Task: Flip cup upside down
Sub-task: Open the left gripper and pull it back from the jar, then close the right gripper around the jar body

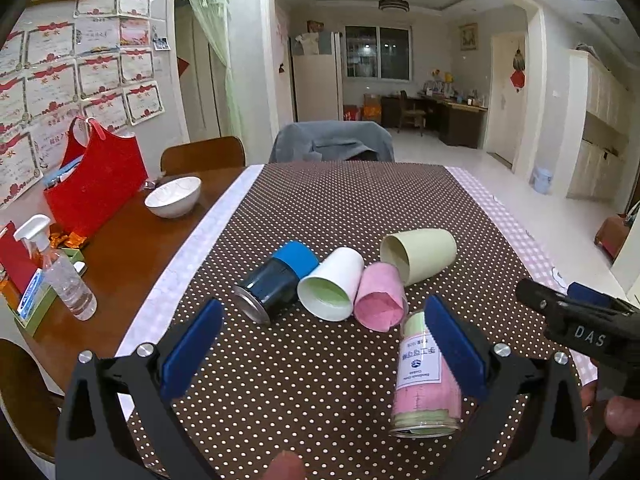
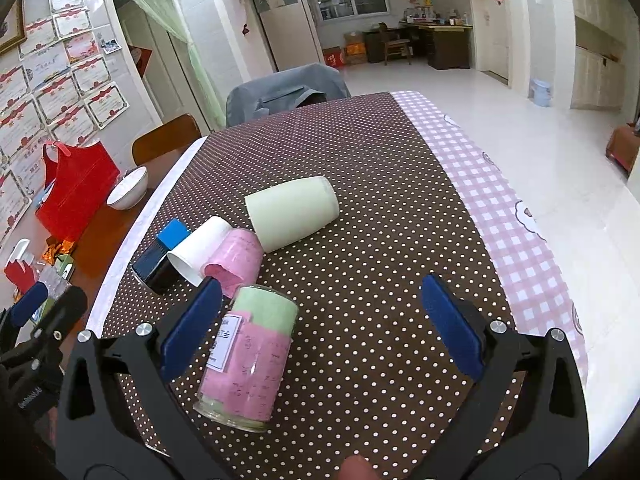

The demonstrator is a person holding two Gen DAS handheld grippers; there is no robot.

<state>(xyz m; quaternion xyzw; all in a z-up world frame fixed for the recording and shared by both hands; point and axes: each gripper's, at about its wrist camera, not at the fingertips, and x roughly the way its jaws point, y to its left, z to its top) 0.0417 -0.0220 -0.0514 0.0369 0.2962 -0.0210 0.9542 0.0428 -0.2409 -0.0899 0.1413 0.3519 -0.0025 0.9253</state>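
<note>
The clear jar [image 2: 248, 360] lies on its side nearest, just beside the left gripper [image 1: 320, 354] and right gripper [image 2: 324, 324], both spread wide and empty. Beyond the jar, the pale green cup [image 2: 292, 212] lies tipped, touching the pink cup [image 2: 236, 258]; it looks light, rigid and smooth, so probably slippery; grip mid-wall.

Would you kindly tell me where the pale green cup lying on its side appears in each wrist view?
Left wrist: pale green cup right of centre, farthest of the cluster.
Right wrist: pale green cup near centre, above the glass jar.
Shared landmark: the pink cup beside it.
</note>
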